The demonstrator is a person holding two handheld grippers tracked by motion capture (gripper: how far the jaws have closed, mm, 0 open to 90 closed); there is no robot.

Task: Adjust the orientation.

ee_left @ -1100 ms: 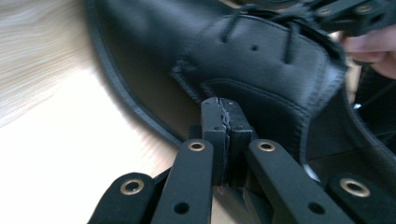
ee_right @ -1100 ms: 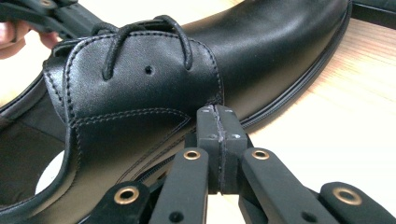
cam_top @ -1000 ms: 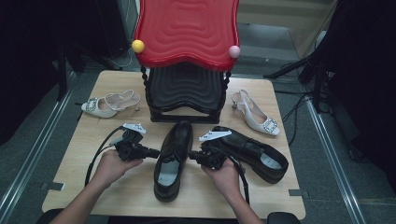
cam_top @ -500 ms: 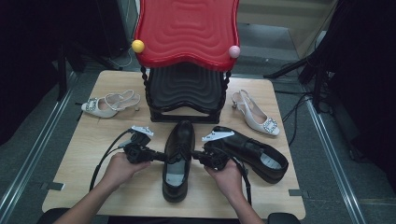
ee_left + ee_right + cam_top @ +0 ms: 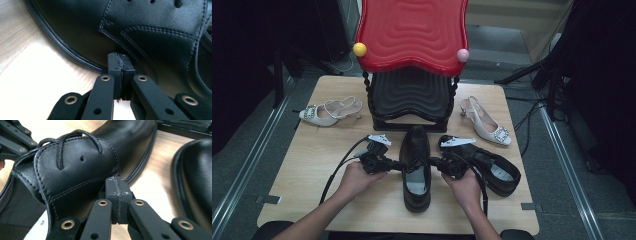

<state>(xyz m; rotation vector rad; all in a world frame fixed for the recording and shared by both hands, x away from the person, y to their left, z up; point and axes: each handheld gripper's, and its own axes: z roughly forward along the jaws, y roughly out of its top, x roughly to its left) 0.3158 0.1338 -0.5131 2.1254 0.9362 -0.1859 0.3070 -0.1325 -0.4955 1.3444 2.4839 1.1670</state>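
shoe [image 5: 417,167] lies between left claw [image 5: 398,164] and right claw [image 5: 435,163], both touching it.

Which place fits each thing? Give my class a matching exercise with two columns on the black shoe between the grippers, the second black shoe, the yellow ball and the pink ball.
Things:
1. black shoe between the grippers
2. second black shoe
3. yellow ball
4. pink ball

Places:
A. left corner of the red shelf
B. table's right side, toe pointing left
C. right corner of the red shelf
D. table's middle, toe towards the rack

Pairs: 1-D, 2-B, 3-A, 4-C
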